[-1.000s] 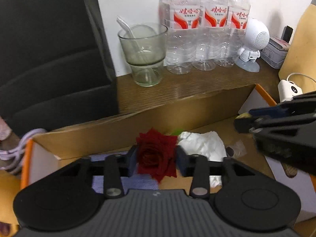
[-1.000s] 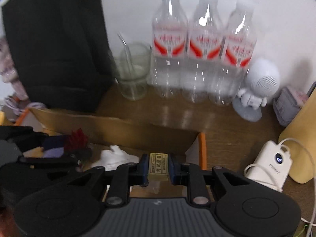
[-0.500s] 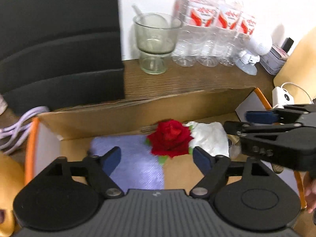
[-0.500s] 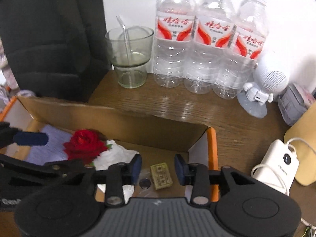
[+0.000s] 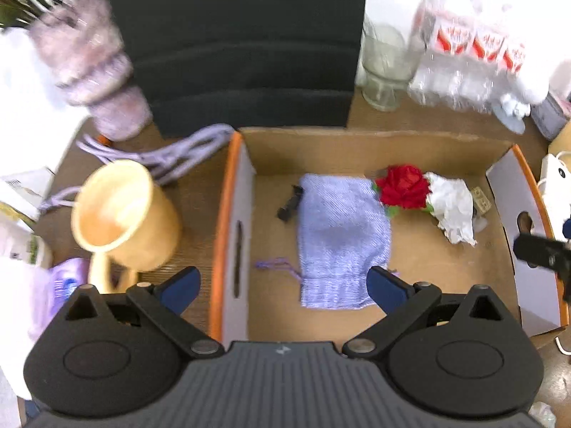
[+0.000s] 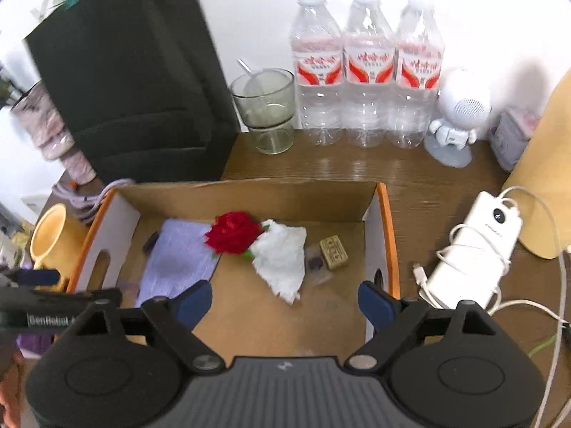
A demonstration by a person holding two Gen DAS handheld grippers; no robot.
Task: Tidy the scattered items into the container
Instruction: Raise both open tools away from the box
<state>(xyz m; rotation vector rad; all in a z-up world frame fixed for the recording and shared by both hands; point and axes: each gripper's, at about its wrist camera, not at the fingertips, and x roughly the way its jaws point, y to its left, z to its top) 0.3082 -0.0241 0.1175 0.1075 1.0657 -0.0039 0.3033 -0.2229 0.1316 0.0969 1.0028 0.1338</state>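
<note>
An open cardboard box [image 5: 357, 142] [image 6: 249, 196] with orange edges sits on the wooden desk. Inside lie a lilac cloth pouch [image 5: 339, 235] [image 6: 178, 256], a red rose [image 5: 403, 185] [image 6: 233, 232], crumpled white paper [image 5: 453, 207] [image 6: 282, 253], a small olive block [image 5: 481, 199] [image 6: 333, 252] and a small dark item [image 5: 289, 203]. My left gripper [image 5: 283, 285] is open and empty above the box's left wall. My right gripper [image 6: 285, 299] is open and empty above the box's near side.
A yellow mug [image 5: 121, 217] [image 6: 50, 239] and lilac cord [image 5: 167, 153] lie left of the box. A black case [image 6: 135, 82], a glass [image 6: 266, 110], three water bottles [image 6: 367, 82] and a white robot figure [image 6: 456, 121] stand behind. A white power bank with cable [image 6: 478, 246] lies right.
Both grippers opened fully and drew back up from the box. The rose left my left gripper and the olive block left my right gripper; both now lie in the box.
</note>
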